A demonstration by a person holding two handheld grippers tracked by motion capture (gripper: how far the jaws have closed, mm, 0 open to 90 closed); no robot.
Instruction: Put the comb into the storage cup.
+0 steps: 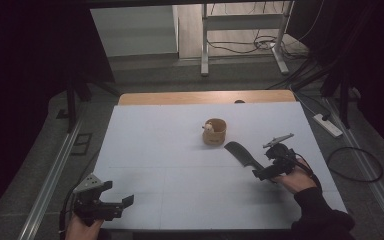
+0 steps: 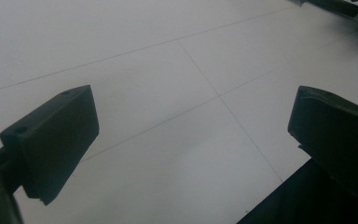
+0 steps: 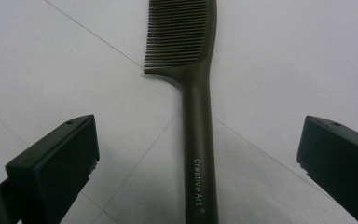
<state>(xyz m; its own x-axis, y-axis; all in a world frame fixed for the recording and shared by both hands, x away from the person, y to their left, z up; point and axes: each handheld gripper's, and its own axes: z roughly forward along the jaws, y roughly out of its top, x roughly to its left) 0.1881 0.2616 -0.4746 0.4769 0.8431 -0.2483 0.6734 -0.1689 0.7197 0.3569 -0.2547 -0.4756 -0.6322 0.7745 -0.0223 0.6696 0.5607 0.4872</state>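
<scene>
Dark brown comb (image 3: pixel 196 116) with a long handle lies flat near the table's (image 1: pixel 155 150) right edge, teeth pointing away. Right gripper (image 1: pixel 271 167) straddles the handle, jaws spread wide, touching nothing. Wooden cup (image 1: pixel 214 131) stands just beyond it. Left gripper (image 1: pixel 111 197) hovers wide open, empty, at the near left corner.

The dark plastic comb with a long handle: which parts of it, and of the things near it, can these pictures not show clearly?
- Dark plastic comb: right gripper view's edges cut off both ends.
- Comb handle, high view: right claw covers it.
- Round wooden cup: pale content too small to identify.
</scene>
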